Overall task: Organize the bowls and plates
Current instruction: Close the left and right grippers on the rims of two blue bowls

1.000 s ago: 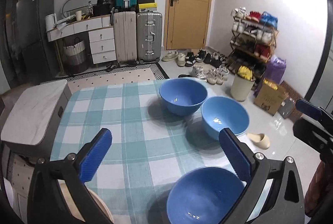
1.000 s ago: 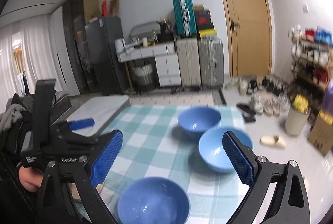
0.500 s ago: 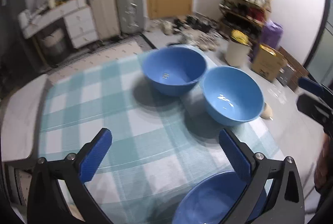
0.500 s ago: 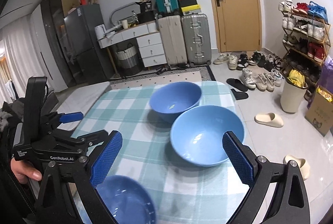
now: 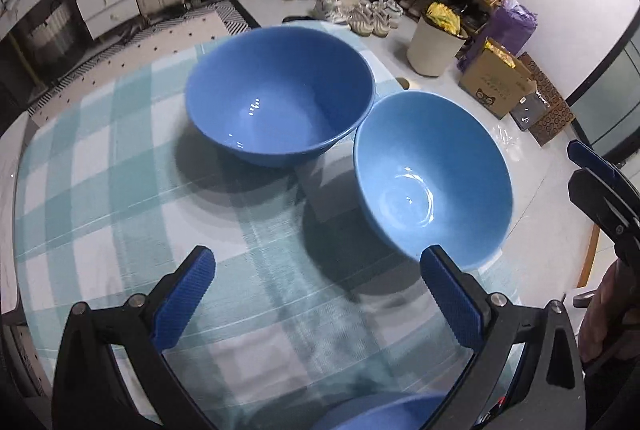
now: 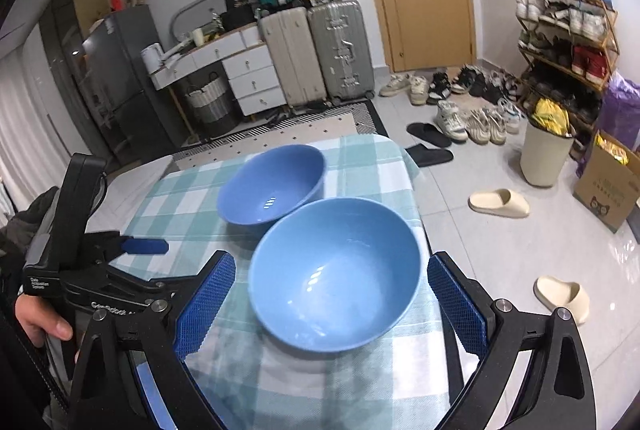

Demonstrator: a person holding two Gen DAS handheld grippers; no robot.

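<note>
looks like the approach step: both hand-held grippers are hanging wide open, holding nothing. the surface (image 6: 352, 158) with the checked cloth is carrying a darker blue bowl (image 5: 280, 94) ahead of the left hand-held gripper (image 5: 316, 294), and a lighter blue bowl (image 6: 334, 280) sitting right between the spread fingers of the right hand-held gripper (image 6: 332, 304). next move, i'm guessing, is pinching that rim and nesting it. only writing readable: "genrobot", partly hidden, on the left one's body.

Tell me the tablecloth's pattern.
The tablecloth has teal-and-white checks; the left wrist view shows it best.
</note>
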